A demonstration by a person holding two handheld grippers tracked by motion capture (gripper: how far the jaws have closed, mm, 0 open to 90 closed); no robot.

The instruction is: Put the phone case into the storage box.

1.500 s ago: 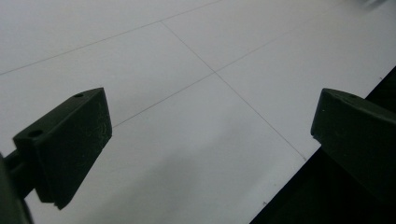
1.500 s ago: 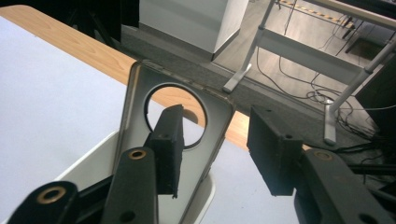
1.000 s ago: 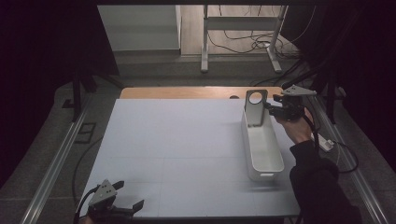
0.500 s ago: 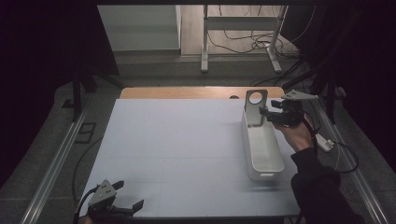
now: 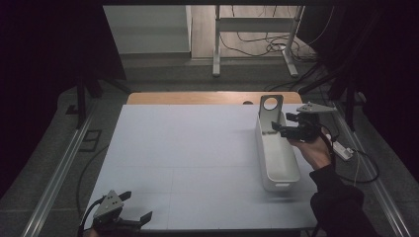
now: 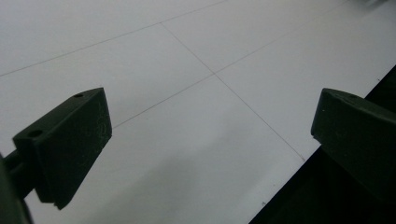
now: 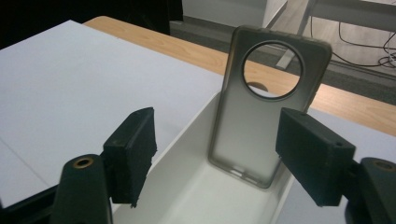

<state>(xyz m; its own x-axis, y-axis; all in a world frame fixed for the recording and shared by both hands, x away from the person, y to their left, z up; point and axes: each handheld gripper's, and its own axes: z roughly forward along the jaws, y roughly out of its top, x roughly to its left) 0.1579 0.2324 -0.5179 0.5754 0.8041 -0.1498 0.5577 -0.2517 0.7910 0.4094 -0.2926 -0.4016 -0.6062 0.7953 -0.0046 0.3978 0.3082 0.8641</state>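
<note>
Right gripper view looks along my right gripper (image 7: 217,149), whose jaws have just been opening and now stand apart with nothing pressed between them, the grey phone case (image 7: 268,107) a little beyond the tips. That case stands upright, leaning on the far end wall of the long white tray (image 5: 276,158), which lies near the right edge of the white tabletop (image 5: 188,158). My left gripper (image 5: 136,217) hovers at the near left corner, jaws wide and empty.

Count from my side: one white tray (image 5: 276,163), one phone case (image 5: 270,112) standing in it, my two hand-held grippers, one counter (image 5: 188,148).
</note>
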